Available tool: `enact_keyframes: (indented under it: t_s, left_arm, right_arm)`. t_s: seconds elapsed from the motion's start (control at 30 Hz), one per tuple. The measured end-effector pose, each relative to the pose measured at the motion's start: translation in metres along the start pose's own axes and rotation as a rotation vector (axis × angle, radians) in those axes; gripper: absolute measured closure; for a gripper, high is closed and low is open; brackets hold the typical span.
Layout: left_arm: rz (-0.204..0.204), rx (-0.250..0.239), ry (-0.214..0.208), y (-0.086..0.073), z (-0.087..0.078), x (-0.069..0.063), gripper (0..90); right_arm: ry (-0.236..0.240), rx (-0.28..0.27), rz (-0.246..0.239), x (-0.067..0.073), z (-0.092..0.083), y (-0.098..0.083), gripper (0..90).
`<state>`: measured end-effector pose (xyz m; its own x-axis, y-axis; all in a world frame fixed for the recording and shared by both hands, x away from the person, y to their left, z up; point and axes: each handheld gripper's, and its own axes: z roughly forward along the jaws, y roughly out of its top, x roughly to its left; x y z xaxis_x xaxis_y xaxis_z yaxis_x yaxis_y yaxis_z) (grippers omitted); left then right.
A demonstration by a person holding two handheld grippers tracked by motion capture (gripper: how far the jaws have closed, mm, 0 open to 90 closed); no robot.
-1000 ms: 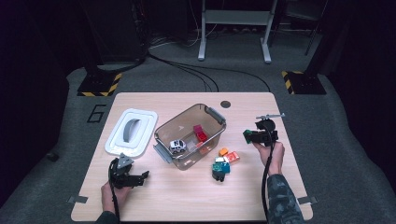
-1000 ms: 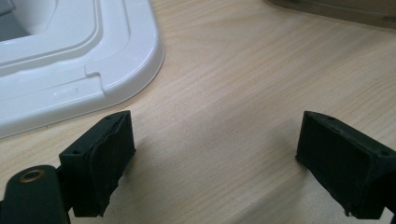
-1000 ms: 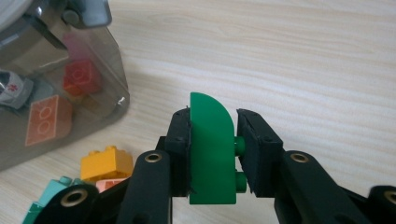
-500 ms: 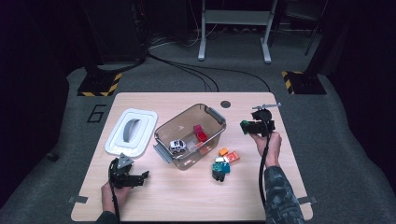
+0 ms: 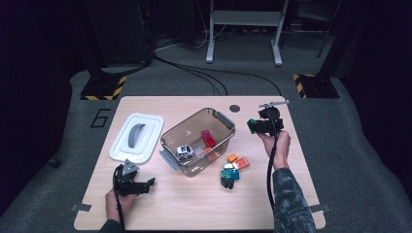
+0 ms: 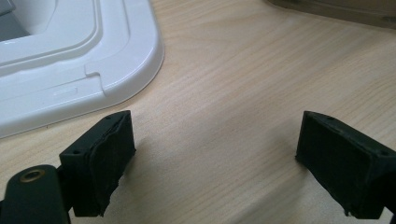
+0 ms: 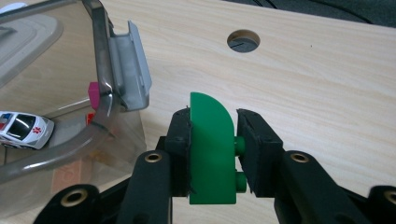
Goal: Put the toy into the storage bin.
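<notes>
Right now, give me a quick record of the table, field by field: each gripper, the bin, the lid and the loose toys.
right gripper: shut on green brick, raised beside the bin's latch
left gripper: open, nothing between jaws, near the lid
bin: clear, open, holds toy car and red brick
lid: white, flat on table, left of bin
loose toys: small cluster right of bin

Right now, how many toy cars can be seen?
1: a small white toy car lies inside the clear plastic bin, toward its near left side. Others may be hidden in the brick pile beside it.
</notes>
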<state>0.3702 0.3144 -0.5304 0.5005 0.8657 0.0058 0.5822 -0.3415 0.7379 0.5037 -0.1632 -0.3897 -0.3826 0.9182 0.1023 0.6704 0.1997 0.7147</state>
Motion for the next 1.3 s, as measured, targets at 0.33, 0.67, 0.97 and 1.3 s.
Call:
enact_keyframes:
  t_s: [0.33, 0.67, 0.97, 1.3]
  left_arm:
    - [0.000, 0.000, -0.002, 0.000, 0.000, 0.000, 11.3]
    - [0.000, 0.000, -0.002, 0.000, 0.000, 0.000, 11.4]
    - [0.000, 0.000, -0.002, 0.000, 0.000, 0.000, 11.4]
    - [-0.001, 0.000, -0.001, 0.000, 0.000, 0.000, 11.4]
  right_arm:
    - [-0.010, -0.012, -0.033, 0.009, -0.002, 0.018, 66.9]
    - [0.000, -0.040, -0.054, 0.021, -0.009, 0.036, 66.9]
    - [0.026, -0.040, -0.087, 0.036, -0.006, 0.044, 66.9]
    - [0.085, -0.040, -0.143, 0.058, -0.002, 0.049, 66.9]
